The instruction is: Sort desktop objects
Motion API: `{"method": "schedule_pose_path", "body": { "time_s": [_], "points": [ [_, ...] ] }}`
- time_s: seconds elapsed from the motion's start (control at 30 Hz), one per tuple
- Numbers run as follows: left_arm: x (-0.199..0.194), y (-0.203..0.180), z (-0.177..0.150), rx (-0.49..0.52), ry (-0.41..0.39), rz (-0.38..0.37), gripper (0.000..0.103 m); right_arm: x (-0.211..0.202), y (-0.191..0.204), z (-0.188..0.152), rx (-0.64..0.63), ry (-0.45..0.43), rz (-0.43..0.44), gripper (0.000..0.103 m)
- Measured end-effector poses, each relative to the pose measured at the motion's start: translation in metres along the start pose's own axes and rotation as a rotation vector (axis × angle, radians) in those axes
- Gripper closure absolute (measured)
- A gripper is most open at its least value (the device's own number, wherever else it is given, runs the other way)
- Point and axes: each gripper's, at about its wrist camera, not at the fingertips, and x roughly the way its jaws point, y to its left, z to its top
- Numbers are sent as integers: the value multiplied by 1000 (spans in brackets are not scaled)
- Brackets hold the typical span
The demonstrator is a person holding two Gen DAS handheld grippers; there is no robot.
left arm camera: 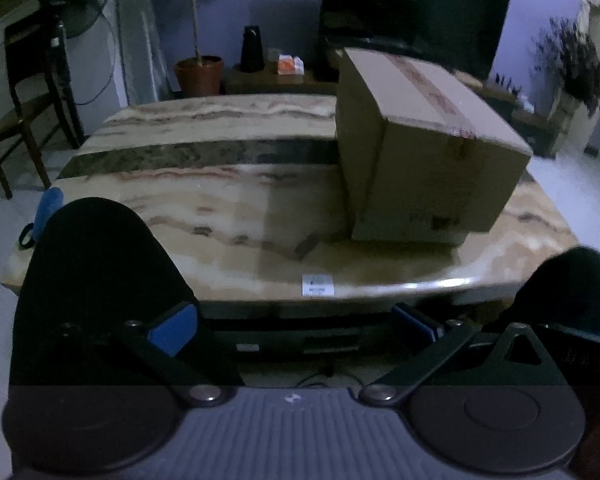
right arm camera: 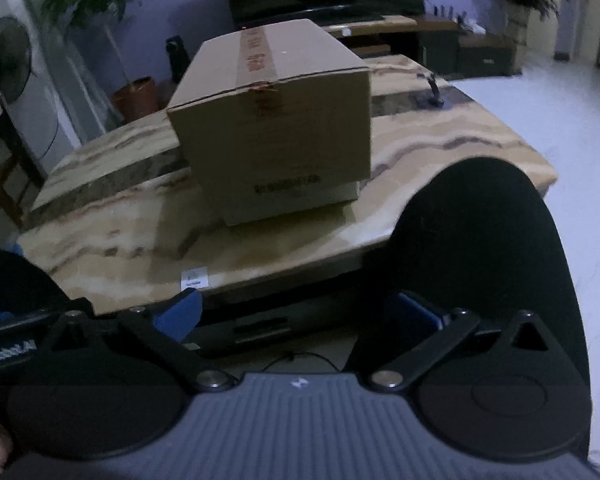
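On the marble table (right arm camera: 480, 136), the cardboard box (right arm camera: 276, 128) apparently runs lengthwise away; both grippers' fingers (left arm camera: 172, 330) gape empty.

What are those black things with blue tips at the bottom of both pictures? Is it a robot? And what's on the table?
No robot: a person holds two pinching tools, each with a camera looking along its fingers. One picture is from the left gripper, the other from the right gripper. Both are open and hold nothing. The blue bits are their soft fingertips. In front is a marble table with a taped cardboard box sitting on it, a little white sticker near the edge, and a small dark object at the far side, too blurry to name.
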Motion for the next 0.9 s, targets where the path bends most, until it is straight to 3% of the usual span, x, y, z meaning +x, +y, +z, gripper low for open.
{"method": "schedule_pose_path", "body": {
  "time_s": [0.1, 0.27, 0.9],
  "points": [
    [-2, 5, -1, -41, -19, -37, 1, 1, -3, 0, 20, 8, 12, 0],
    [-10, 4, -2, -37, -72, -42, 1, 4, 9, -6, -65, 35, 6, 0],
    [-12, -2, -6, 3, -98, -36, 1, 3, 14, -8, -123, 40, 1, 0]
  ]
}}
